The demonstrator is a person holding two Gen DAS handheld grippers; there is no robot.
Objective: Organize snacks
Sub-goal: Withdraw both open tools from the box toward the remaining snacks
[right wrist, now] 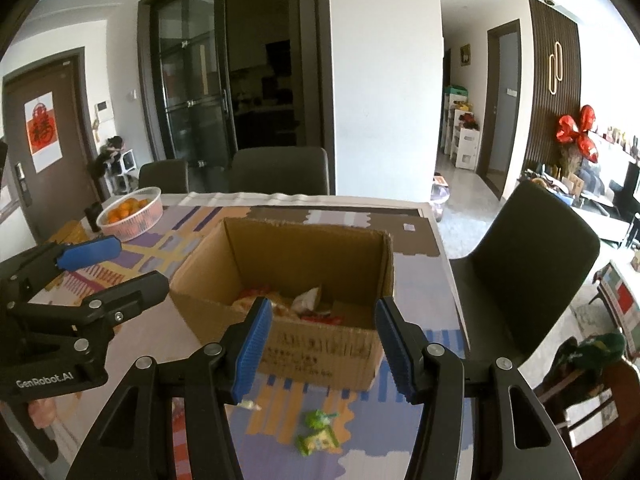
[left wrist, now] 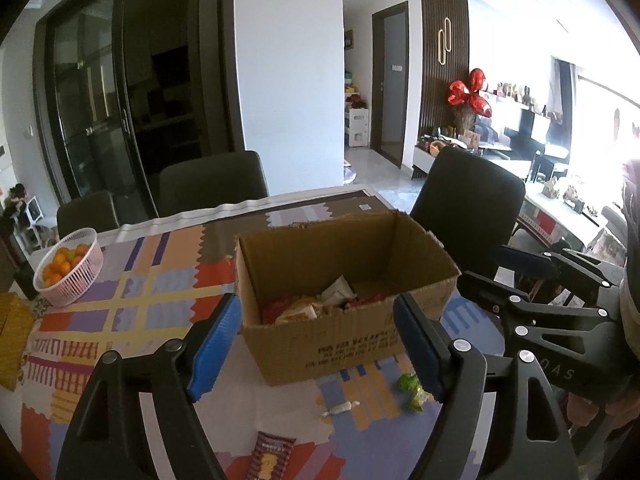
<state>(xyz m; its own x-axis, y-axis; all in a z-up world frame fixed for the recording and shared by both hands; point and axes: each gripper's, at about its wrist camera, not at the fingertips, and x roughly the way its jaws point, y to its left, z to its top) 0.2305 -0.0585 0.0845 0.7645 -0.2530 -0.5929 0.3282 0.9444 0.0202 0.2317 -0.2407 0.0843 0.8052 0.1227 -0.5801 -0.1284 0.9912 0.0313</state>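
Right now my left hand-held gripper (left wrist: pixel 316 342) hangs with jaws spread and nothing between them; my right hand-held gripper (right wrist: pixel 322 346) is likewise released and empty. Both frame the cardboard box (left wrist: pixel 340 280) at centre, already part-filled with crumpled packets. Loose snacks lie at the lower centre on the table (right wrist: pixel 408 240) — green packets (right wrist: pixel 320 432), a small white candy (left wrist: pixel 340 408), a brown packet (left wrist: pixel 270 456). These wrappers look thin and slippery — I could pinch one by a corner and drop it short of the box.
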